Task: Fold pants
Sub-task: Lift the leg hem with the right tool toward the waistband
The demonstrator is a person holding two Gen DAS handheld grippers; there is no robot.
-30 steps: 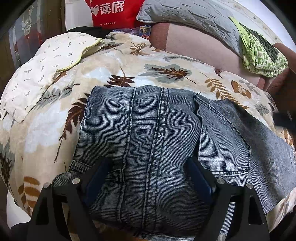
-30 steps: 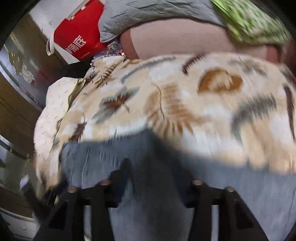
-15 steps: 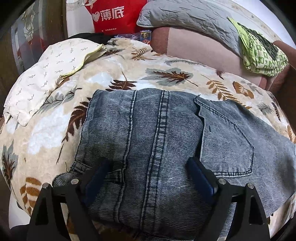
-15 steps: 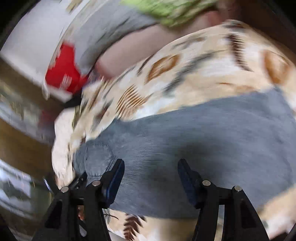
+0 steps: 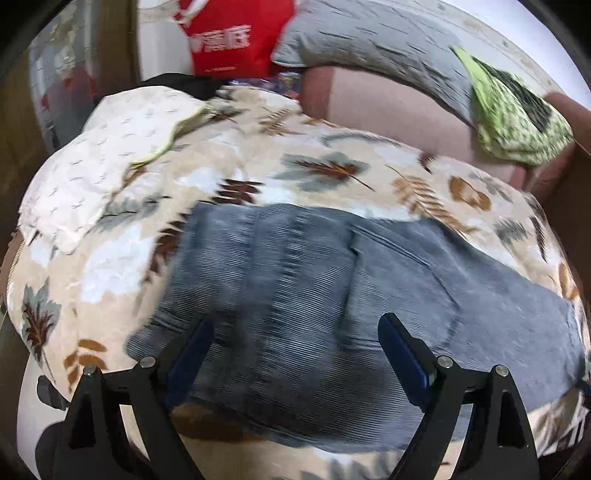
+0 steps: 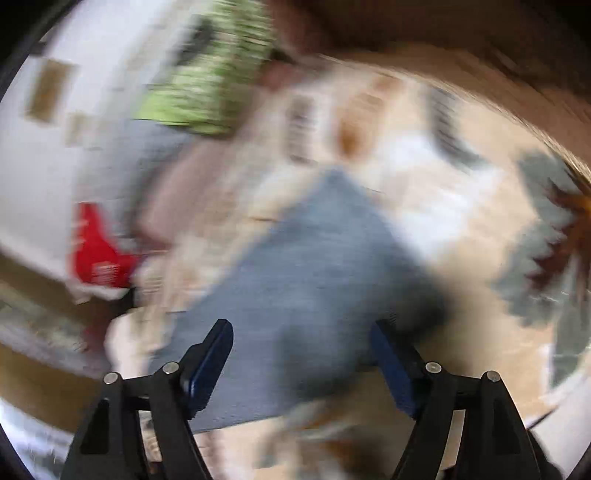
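Here the left gripper (image 5: 295, 354) hangs spread wide over the grey-blue corduroy-ribbed denim pants (image 5: 314, 295), gripping nothing. The right gripper (image 6: 301, 354) is likewise agape above the same pants (image 6: 314, 280), its view badly blurred. The pants lie flat on a cream leaf-print blanket (image 5: 332, 173). Far left stands a red bag (image 5: 229, 33) with white Chinese characters, "薄底".
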